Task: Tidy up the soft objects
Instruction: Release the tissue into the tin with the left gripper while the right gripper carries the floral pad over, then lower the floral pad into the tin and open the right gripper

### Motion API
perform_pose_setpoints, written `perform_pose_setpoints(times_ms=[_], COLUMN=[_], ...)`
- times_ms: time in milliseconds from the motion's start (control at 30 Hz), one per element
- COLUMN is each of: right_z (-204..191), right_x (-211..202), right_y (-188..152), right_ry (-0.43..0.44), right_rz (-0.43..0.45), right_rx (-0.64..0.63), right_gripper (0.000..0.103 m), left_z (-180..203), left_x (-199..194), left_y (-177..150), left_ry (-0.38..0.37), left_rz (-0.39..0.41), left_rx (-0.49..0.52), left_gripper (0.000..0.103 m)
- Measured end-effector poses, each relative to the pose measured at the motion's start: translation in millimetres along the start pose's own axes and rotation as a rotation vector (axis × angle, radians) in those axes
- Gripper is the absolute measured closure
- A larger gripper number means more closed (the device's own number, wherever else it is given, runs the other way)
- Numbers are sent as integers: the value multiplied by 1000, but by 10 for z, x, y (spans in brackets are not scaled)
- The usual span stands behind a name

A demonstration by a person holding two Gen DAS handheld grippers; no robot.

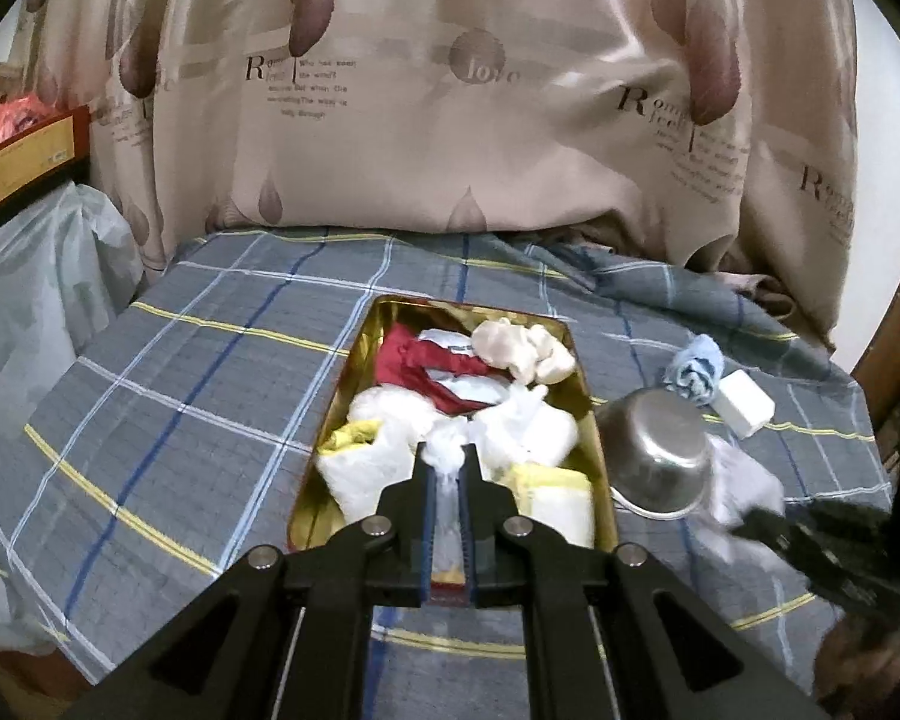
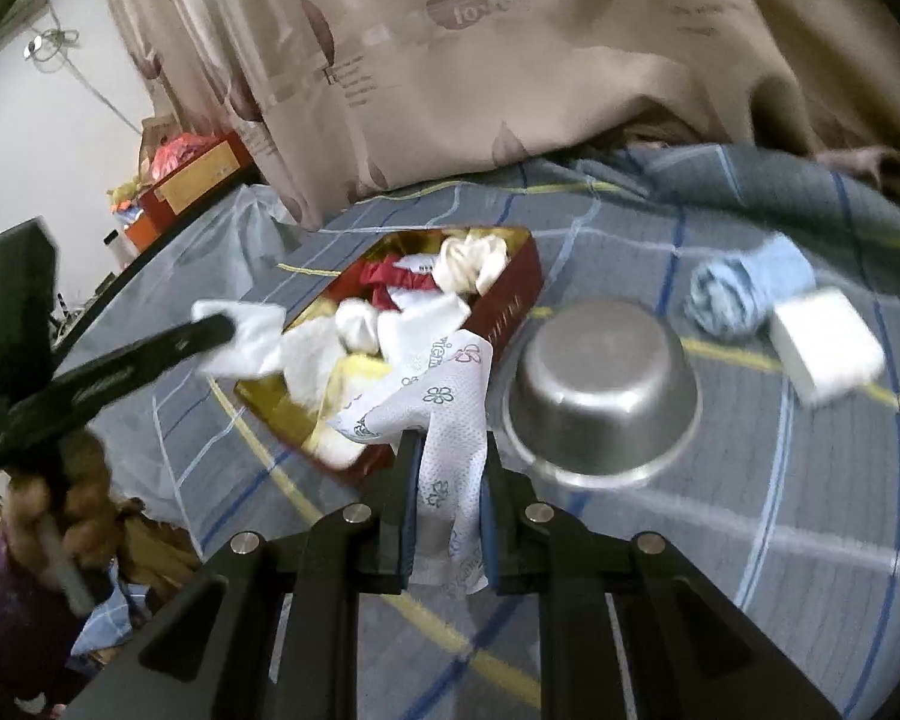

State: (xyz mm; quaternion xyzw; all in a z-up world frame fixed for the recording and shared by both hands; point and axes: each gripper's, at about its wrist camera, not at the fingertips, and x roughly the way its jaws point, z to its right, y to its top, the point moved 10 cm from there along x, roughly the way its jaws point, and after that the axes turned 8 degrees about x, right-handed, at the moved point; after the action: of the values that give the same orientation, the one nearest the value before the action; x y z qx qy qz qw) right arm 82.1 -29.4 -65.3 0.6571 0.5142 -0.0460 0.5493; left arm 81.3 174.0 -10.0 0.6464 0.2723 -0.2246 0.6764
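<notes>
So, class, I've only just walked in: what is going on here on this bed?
A person is sorting soft things into a gold-lined rectangular tin on a checked grey bedsheet. The left hand-held gripper is shut on a white crumpled plastic piece over the tin. The right hand-held gripper is shut on a white flower-printed tissue. An upturned steel bowl, blue rolled cloth and white block lie outside.

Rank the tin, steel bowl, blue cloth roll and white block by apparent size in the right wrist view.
1. tin
2. steel bowl
3. blue cloth roll and white block: look alike, so unranked.
</notes>
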Motion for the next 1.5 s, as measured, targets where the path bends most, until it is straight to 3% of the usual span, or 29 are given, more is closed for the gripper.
perform_pose_setpoints(times_ms=[167,567,667,733,800,1100,1200,1300,1500], right_z=[39,-25,-42,-47,-63,-199,-359,-566,-873], right_x=[-118,-164,-154,-144,-153,-176,-111,52,551], right_y=[-195,-195,-194,-192,-189,-33,121,347,699], right_ry=[-13,-20,-13,-10,-7,22,48,90,115], right_rz=[-4,11,8,6,9,26,31,29,-5], right_rx=[29,18,21,20,21,5,-23,-44,-73], right_gripper=[88,88,88,88,88,88,88,88,88], left_z=[-31,71,75,44,35,-22,-103,-212,-274], left_x=[161,563,624,643,634,239,-24,-316,-620], left_y=[5,65,13,-33,-65,21,18,-92,-325], left_ry=[-15,-26,-30,-5,10,33,91,149,189], left_rz=[-10,-30,-60,-72,-80,-40,-28,-37,-14], left_rx=[25,80,77,76,80,36,13,-48,-89], left_gripper=[96,94,84,70,67,58,58,57,56])
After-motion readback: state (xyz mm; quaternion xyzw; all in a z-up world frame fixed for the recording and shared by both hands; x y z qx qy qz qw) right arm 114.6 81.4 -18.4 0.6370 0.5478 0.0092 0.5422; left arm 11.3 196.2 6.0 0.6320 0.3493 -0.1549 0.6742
